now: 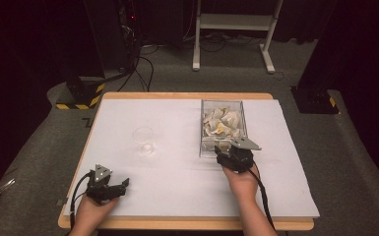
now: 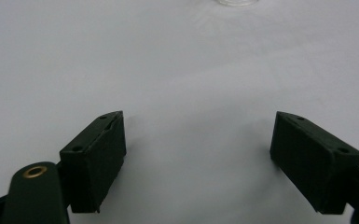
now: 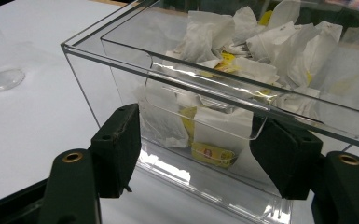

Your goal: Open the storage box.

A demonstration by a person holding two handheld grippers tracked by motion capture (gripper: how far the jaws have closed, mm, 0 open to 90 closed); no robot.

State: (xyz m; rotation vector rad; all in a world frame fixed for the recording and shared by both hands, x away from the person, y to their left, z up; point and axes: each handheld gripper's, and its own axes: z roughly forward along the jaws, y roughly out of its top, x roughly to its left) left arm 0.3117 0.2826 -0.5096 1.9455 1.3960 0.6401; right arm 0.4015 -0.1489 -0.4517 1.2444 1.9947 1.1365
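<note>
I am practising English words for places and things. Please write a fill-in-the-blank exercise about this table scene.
1. The clear box is full of white paper ____.
2. The right gripper sits at the box's ____ wall, jaws open.
3. The empty glass stands to the ____ of the box in the high view.
4. The left gripper holds ____.

Missing words: packets; near; left; nothing

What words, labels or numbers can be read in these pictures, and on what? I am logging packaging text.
None can be read.
Yellow tag with a red mark among the white sachets in the clear box: print too small and blurred to read.
Dark mark on the floor by the table's left edge: not legible.
</note>
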